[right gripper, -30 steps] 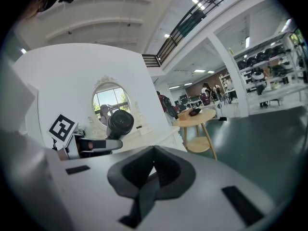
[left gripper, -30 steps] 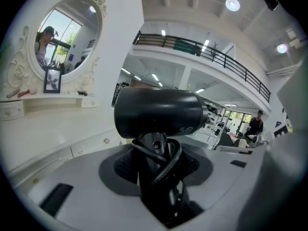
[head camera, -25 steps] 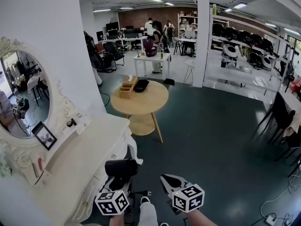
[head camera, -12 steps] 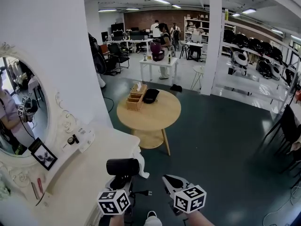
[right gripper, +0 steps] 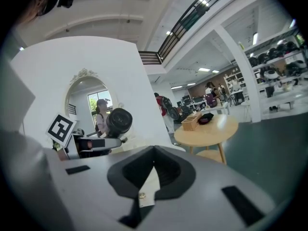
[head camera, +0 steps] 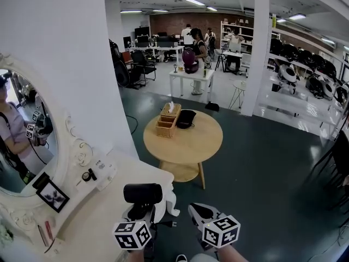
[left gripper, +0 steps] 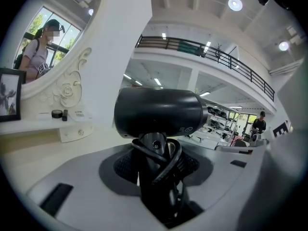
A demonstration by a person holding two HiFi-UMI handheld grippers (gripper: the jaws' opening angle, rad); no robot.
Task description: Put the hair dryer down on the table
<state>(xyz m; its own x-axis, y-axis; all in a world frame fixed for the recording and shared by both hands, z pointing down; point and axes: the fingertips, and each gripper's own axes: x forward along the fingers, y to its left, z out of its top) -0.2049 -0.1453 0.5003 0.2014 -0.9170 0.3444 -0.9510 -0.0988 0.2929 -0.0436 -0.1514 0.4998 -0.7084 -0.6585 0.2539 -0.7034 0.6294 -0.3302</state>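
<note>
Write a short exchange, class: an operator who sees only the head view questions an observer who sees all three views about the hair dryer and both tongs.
Operator: Where exactly do the left tongs grip the hair dryer?
Observer: By its handle. The left gripper view shows them clamped on it, with the cord looped round the handle.
Operator: Do the right tongs carry anything?
Observer: No. The right gripper view shows them closed, with nothing between them.

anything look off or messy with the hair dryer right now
Nothing spilled or broken. One oddity: the cord of the hair dryer is wound round its handle, so the left gripper clamps over the loops, and the plug dangles loose below.
</note>
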